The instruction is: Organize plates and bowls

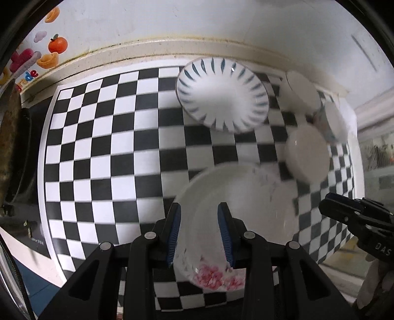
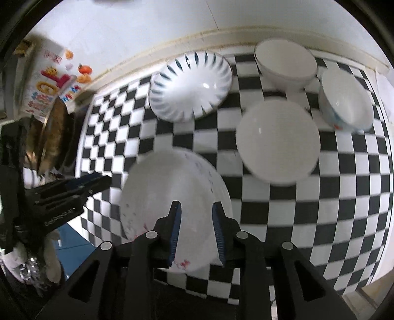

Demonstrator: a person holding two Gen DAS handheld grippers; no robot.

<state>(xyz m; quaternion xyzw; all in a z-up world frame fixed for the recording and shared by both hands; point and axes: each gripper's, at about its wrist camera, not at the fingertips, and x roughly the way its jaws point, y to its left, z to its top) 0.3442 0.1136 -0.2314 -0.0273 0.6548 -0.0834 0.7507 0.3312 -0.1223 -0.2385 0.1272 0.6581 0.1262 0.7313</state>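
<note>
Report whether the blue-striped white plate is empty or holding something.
Empty. The blue-striped white plate shows only its bare glossy white centre, lying alone on the checkered mat.

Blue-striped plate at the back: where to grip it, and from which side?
Take the blue-striped plate by its raised rim, from the near side facing the grippers. It lies flat and shallow, so only the flared edge gives the pads purchase. The checkered mat is bare there; the far edge sits close to the wall, leaving little room.

Black-and-white checkered mat [image 1: 110, 147], colourful fruit stickers [image 1: 57, 44] on white wall [image 1: 172, 19]
</note>
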